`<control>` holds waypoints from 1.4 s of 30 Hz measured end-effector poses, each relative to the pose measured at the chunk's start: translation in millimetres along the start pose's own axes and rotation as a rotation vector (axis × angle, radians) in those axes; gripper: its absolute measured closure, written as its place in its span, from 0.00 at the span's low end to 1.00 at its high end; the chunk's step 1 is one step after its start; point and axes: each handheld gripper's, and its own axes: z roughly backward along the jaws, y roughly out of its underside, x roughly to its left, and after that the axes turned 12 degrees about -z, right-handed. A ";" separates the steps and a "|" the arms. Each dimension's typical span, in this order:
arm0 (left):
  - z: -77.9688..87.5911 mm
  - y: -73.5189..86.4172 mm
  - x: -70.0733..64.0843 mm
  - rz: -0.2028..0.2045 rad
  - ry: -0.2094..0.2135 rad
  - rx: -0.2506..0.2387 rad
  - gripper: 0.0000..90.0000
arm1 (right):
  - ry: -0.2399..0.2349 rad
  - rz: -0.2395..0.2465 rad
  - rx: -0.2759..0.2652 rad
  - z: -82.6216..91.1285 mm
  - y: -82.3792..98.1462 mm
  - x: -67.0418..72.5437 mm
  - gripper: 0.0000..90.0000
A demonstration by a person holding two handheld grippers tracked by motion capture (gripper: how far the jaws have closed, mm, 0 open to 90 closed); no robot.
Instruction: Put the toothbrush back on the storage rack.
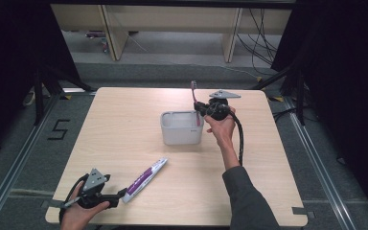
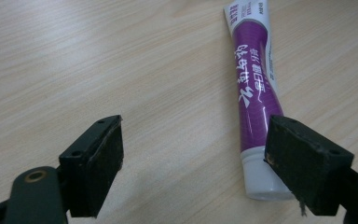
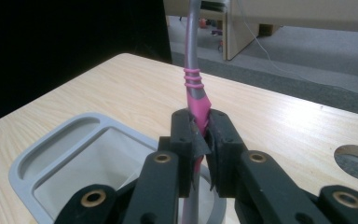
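The right gripper [image 3: 200, 140] pinches the pink toothbrush [image 3: 196, 95] upright over the grey holder [image 1: 182, 128] (its head is cut off in the right gripper view), while the left gripper [image 2: 193, 163], jaws spread, partly hides the toothpaste tube's [image 2: 254, 88] cap.

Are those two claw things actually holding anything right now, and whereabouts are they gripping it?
The right gripper clamps a toothbrush upright by its pink handle. The left gripper holds nothing; its jaws stand open by the toothpaste tube.

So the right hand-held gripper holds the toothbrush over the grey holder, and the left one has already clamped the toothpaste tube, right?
Not clamped. In the left gripper view the left hand-held gripper stands open, the toothpaste tube lying by one jaw. The right hand-held gripper does hold the toothbrush over the grey holder.
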 end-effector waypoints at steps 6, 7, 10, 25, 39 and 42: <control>-0.3 0.1 -0.1 0.002 0.000 -0.002 0.21 | 0.003 0.028 0.014 -0.5 3.8 -2.4 0.91; -0.7 -0.1 -0.4 0.006 -0.004 -0.004 0.21 | 0.003 0.012 0.007 -0.2 5.0 -2.4 0.91; -0.5 -0.1 -0.3 0.004 -0.002 -0.003 0.21 | 0.008 0.030 0.005 0.1 5.6 -3.4 0.91; -0.2 -0.1 -0.4 0.001 0.002 -0.004 0.21 | 0.003 0.007 0.021 1.2 9.1 -3.3 0.87; -0.7 0.1 -0.6 0.004 0.001 -0.011 0.21 | 0.000 -0.002 -0.006 29.9 5.2 -4.2 0.59; -0.3 -0.1 -0.4 0.002 0.000 -0.003 0.21 | 0.001 -0.032 -0.001 34.0 6.5 -2.9 0.51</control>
